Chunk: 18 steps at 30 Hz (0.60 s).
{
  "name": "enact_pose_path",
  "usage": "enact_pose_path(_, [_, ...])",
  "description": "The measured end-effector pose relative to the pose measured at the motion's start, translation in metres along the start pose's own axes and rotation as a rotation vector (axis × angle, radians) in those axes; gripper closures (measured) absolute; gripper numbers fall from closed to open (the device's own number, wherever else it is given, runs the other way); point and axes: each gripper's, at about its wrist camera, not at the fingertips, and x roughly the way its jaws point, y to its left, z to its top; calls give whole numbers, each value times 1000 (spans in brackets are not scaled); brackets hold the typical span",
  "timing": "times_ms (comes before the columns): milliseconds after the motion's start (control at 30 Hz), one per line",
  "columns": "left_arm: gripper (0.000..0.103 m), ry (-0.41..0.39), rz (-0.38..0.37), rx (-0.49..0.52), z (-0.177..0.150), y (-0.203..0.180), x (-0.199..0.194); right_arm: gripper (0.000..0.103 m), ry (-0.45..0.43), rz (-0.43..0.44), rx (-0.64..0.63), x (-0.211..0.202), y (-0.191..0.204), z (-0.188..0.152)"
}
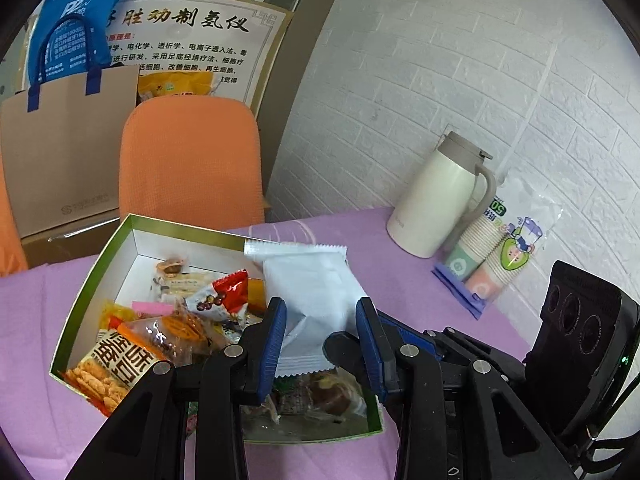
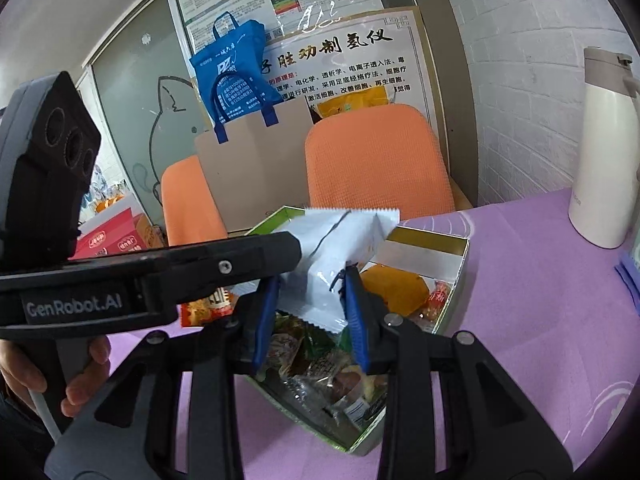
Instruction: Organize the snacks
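Claws meeting over a green snack box (image 1: 86, 284) on the purple table (image 1: 404, 284): left claw (image 1: 322, 344) and right claw (image 2: 310, 316) each half closed on one crumpled white packet (image 1: 312, 280), raised just above the loose snacks (image 1: 160, 340) inside; left hand (image 2: 20, 372) wrapped round its handle.

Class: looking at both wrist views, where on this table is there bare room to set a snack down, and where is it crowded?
Bare purple cloth lies between the snack box and the white jug. The box is crowded with packets. Cups fill the jug's corner.
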Motion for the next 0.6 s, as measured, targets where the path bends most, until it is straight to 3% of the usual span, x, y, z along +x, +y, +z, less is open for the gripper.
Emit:
enact_pose_path(33, [43,4,16,-14,-2,4,3,65,14,-24,-7,7,-2,-3])
enact_pose_path(67, [15,-2,38,-37,-5,9,4,50,29,-40,-12,11,-4,-7])
enact_pose_path(100, [3,-28,71,-62,-10,14,1,41,33,-55,-12,13,-7,-11])
enact_pose_path(133, [1,-58,100,-78,-14,19,-2,30,24,-70,-7,12,-10,-16])
enact_pose_path(267, [0,-56,177,-94,-25,31,-5,18,35,-83,25,9,-20,-27])
enact_pose_path(433, [0,-68,195,-99,-37,33,-19,16,38,-88,51,-7,-20,-33])
enact_pose_path(600, [0,-107,212,-82,-47,19,-49,3,25,-101,29,-37,-1,-31])
